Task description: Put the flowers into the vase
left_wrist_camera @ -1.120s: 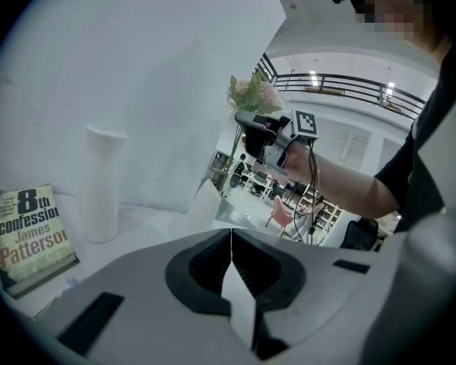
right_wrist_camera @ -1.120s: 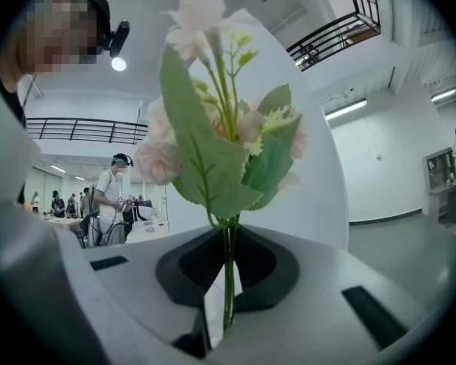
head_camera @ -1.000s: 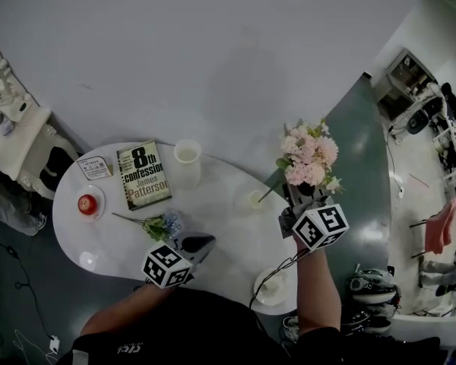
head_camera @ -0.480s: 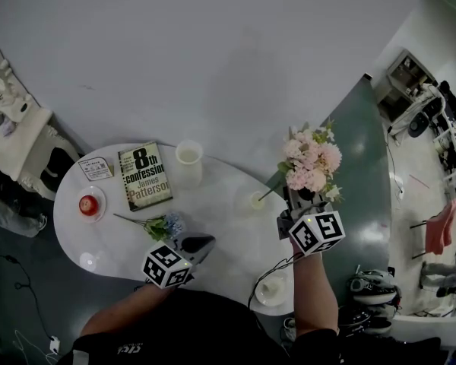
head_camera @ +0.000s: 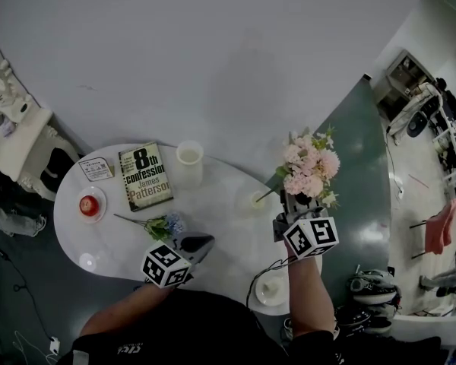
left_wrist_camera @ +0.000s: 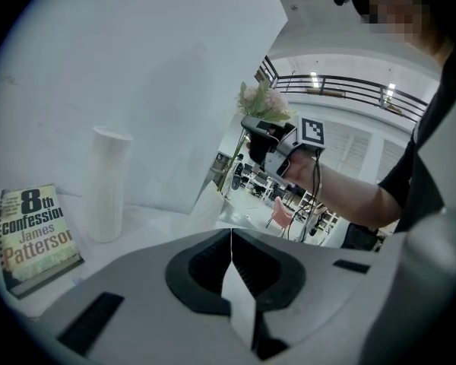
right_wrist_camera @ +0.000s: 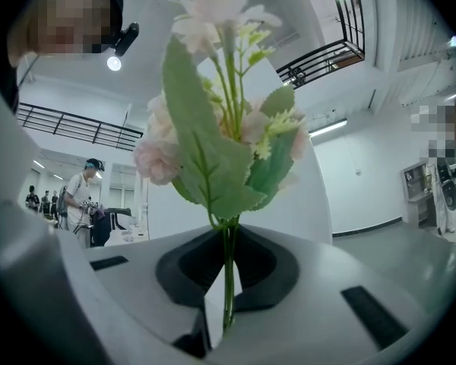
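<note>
Head view: your right gripper [head_camera: 299, 204] holds the pink flowers [head_camera: 310, 172] up by the table's [head_camera: 220, 211] right edge, well apart from the vase [head_camera: 188, 163], with bare tabletop between them.

Left gripper view: your left gripper [left_wrist_camera: 230, 242] is closed on nothing.

Right gripper view: the jaws pinch the stem [right_wrist_camera: 228, 280].

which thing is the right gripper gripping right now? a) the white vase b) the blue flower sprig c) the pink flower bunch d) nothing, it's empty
c: in the right gripper view the right gripper is shut on the green stem of the pink flower bunch, while the blue flower sprig lies on the table.
</note>
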Tool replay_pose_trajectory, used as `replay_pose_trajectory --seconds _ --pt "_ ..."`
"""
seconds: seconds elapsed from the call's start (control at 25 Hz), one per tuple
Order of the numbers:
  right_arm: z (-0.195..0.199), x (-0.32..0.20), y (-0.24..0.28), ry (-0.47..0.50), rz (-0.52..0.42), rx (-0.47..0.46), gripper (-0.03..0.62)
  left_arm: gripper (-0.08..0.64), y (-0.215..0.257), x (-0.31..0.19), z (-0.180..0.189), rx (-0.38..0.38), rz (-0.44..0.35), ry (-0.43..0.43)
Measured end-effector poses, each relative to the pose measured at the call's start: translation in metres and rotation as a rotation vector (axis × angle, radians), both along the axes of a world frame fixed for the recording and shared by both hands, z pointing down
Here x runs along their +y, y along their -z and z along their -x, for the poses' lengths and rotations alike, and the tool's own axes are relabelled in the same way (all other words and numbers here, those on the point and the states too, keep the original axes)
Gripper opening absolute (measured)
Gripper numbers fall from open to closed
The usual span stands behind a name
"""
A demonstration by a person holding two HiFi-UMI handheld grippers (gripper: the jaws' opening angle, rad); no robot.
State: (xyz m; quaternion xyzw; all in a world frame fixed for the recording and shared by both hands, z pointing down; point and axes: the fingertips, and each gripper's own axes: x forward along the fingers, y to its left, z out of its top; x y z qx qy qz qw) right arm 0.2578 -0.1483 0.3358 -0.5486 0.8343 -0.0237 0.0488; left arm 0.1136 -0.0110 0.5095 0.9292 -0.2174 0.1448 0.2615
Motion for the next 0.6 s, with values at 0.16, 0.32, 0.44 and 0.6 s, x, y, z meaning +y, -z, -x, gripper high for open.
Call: replay_pose_trajectory --seconds 0.16,0.32,0.44,0.6 --pt "0.001 0.001 -0.002 -0.013 -0.006 0.012 0.038 0.012 0.000 0.000 0.001 0.000 0.001 0.000" --pt "0.001 0.001 -0.004 -0.023 -0.006 0.023 0.038 0.012 0.002 0.000 0.001 -0.003 0.004 0.001" --pt "0.000 0.002 -0.009 -0.025 -0.001 0.021 0.038 0.012 0.001 0.000 0.001 -0.004 0.002 0.002" --pt "0.000 0.001 -0.017 -0.027 0.008 0.019 0.038 0.012 -0.001 0.000 0.001 -0.006 0.003 0.001"
